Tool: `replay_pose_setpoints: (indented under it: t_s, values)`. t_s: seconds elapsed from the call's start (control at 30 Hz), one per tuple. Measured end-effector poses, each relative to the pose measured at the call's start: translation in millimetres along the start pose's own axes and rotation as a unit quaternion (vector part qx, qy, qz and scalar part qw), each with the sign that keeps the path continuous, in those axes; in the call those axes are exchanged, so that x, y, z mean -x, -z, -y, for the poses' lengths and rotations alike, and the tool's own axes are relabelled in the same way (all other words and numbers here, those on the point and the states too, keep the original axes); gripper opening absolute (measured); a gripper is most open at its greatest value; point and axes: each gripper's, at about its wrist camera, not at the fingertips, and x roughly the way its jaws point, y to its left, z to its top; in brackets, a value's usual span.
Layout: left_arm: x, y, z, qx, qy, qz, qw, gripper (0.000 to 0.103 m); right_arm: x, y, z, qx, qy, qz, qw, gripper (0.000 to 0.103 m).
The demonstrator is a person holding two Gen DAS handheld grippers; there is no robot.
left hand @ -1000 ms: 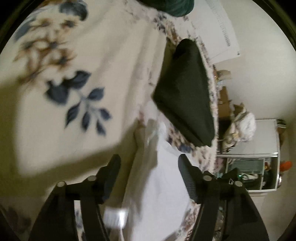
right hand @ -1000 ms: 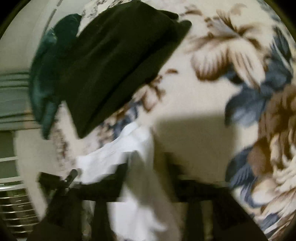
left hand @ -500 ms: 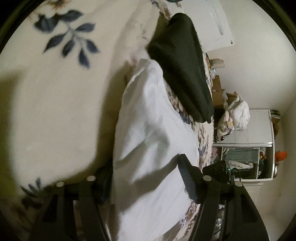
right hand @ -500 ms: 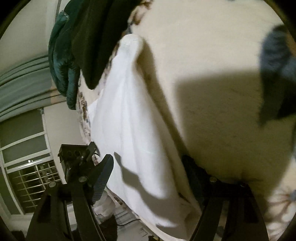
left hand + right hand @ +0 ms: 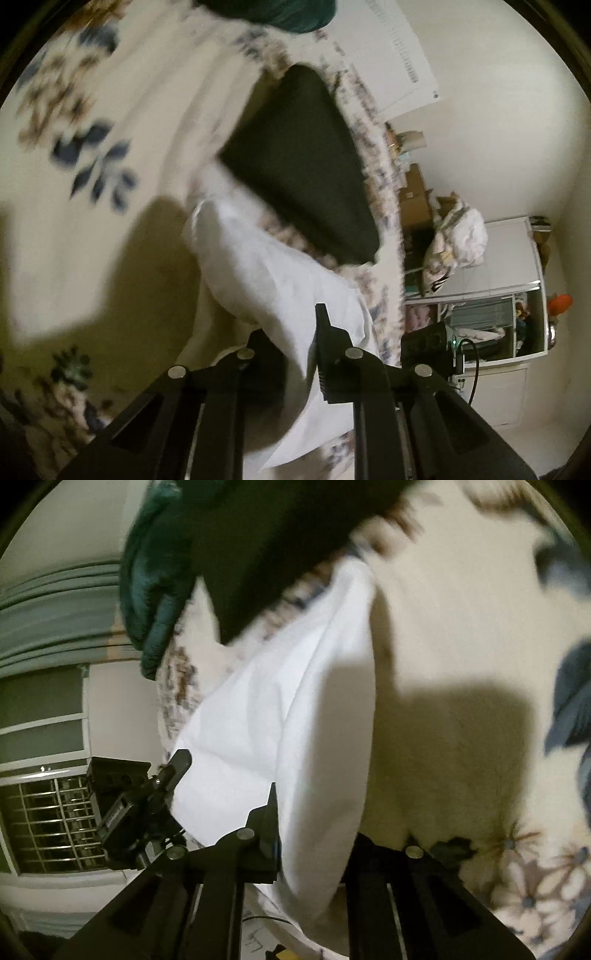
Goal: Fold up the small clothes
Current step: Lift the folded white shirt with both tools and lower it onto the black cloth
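A white garment [image 5: 273,273] lies near the edge of a floral blanket [image 5: 92,206]. My left gripper [image 5: 295,350] is shut on one end of it, cloth pinched between the fingers. In the right wrist view the same white garment [image 5: 288,709] runs up from my right gripper [image 5: 314,834], which is shut on its other end. The cloth is lifted and stretched between the two grippers. My left gripper also shows in the right wrist view [image 5: 147,805].
A folded black garment [image 5: 303,166] lies just beyond the white one, with a dark teal garment [image 5: 155,576] past it. The bed edge drops to the right in the left wrist view, toward a white cabinet [image 5: 491,295] and boxes.
Both grippers have closed on the white garment, which lay between open fingers half a second ago. The cloth is now raised and the views have swung back toward the black garment.
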Motion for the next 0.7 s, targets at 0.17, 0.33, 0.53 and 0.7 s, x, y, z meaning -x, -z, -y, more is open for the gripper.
replay_pose_setpoints:
  t_s: [0.17, 0.33, 0.53, 0.7]
  values:
    - [8.5, -48.3, 45.9, -0.022, 0.019, 0.029, 0.9992, 0.012, 49.7, -39.4, -48.2, 0.038, -0.008, 0.033, 0.999, 0.012]
    - [-1.4, -114.8, 95.9, -0.056, 0.035, 0.058, 0.9961, 0.013, 92.8, -114.9, -105.3, 0.075, -0.018, 0.083, 0.994, 0.012]
    - [-61.6, -190.0, 103.3, -0.087, 0.007, 0.049, 0.9949, 0.014, 91.0, -212.6, -114.9, 0.074, -0.011, 0.118, 0.990, 0.012]
    - [-137.5, -200.7, 52.5, -0.093, -0.086, -0.014, 0.9918, 0.015, 42.6, -261.2, -60.3, 0.039, 0.042, 0.091, 0.994, 0.012]
